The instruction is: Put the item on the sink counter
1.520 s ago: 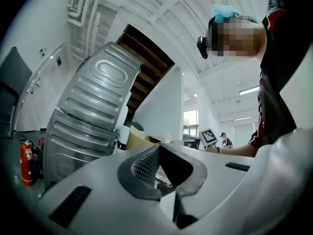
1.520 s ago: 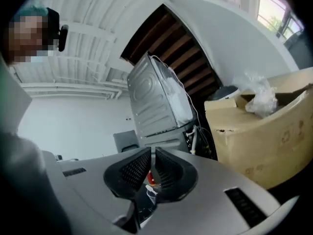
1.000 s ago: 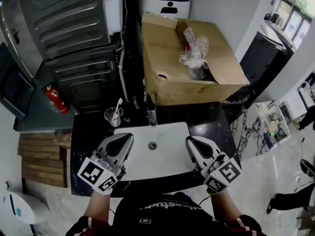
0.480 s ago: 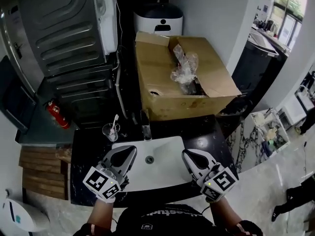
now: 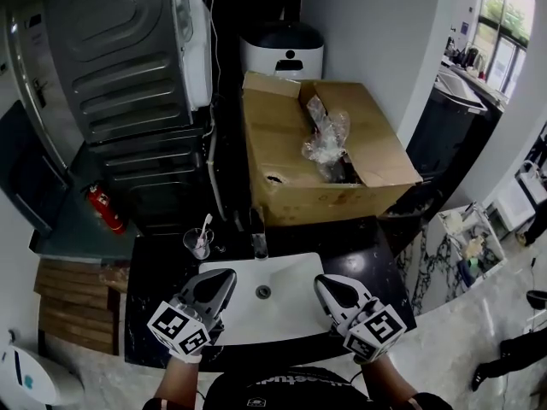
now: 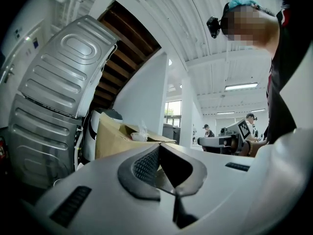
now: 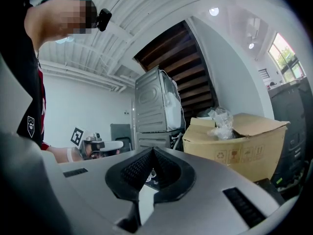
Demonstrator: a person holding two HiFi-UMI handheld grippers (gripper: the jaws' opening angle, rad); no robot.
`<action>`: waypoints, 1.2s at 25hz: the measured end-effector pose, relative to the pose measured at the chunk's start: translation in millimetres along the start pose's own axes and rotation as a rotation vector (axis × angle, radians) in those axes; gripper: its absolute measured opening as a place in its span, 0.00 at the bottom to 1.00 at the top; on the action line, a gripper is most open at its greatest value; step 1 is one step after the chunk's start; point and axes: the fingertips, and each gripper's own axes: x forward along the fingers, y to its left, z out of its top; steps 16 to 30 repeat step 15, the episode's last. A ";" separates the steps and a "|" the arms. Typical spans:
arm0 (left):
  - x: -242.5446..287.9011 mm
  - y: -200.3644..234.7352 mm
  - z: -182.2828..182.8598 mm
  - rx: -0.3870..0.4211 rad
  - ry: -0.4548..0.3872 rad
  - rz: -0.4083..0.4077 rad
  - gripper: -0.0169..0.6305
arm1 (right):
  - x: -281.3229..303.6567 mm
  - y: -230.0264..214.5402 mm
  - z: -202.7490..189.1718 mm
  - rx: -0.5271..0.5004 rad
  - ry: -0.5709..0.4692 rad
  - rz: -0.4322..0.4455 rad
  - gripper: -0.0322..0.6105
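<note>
Grippers: left gripper and right gripper both closed, empty.
Likely item: bagged bundle in cardboard box, beyond sink, nearer right gripper.

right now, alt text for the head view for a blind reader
A person holds the left gripper and right gripper, both shut and empty, over a white sink basin in a black counter. Behind the faucet stands an open cardboard box; a glass with a toothbrush sits left of the faucet.
</note>
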 end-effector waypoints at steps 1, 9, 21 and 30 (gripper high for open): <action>0.1 0.3 0.3 -0.006 -0.003 0.000 0.05 | 0.5 -0.3 -0.5 0.000 0.003 -0.003 0.11; 0.9 1.4 -0.7 0.002 0.006 -0.008 0.05 | 3.7 -1.1 -3.8 0.008 0.022 -0.013 0.11; 0.4 -1.6 -1.3 0.008 0.009 -0.011 0.05 | 1.1 0.3 -4.3 0.005 0.026 -0.011 0.11; 0.4 -1.6 -1.3 0.008 0.009 -0.011 0.05 | 1.1 0.3 -4.3 0.005 0.026 -0.011 0.11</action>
